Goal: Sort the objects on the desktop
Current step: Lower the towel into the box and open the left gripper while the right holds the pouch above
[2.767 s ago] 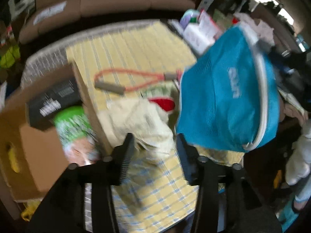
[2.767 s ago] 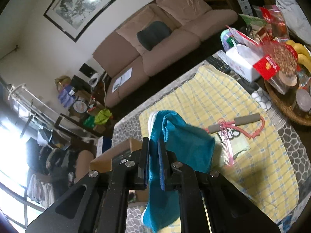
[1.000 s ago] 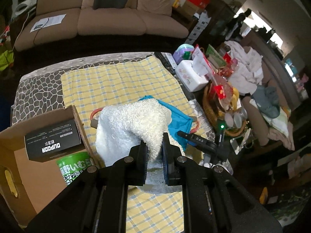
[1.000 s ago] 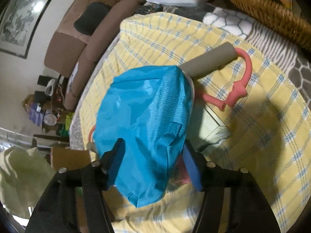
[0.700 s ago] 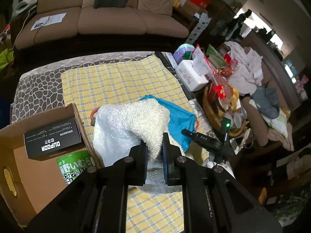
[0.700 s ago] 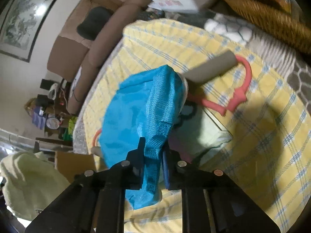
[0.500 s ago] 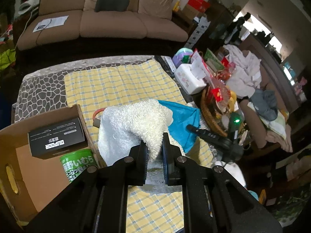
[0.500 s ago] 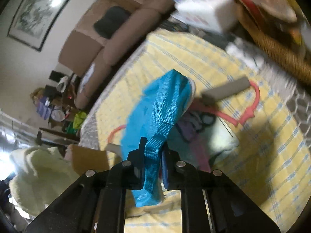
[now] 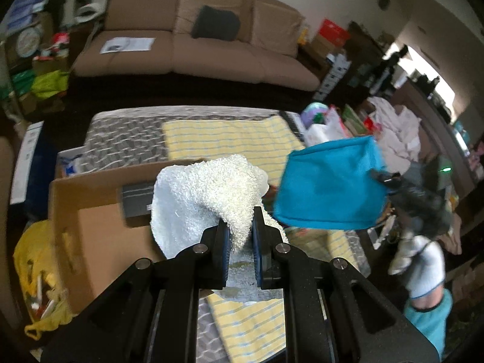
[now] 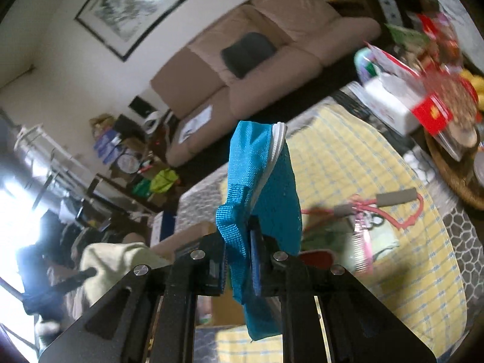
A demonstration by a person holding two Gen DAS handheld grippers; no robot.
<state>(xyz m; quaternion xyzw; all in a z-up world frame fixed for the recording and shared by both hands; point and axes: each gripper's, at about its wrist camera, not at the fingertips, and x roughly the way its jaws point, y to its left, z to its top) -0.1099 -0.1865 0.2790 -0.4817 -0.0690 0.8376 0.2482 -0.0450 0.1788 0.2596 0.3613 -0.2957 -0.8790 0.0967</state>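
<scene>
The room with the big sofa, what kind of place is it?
Most likely a home living room: a brown sofa, a framed picture on the wall, and a low table with a yellow cloth.

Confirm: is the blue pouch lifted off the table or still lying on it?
Lifted: the blue pouch hangs from the shut right gripper, clear of the yellow cloth.

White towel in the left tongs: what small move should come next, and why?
Probably carry the white towel a little further over the open cardboard box, then release. The left tongs are shut on it, and it hangs at the box's edge, partly above the black box inside. The right tongs hold the blue pouch clear.
</scene>
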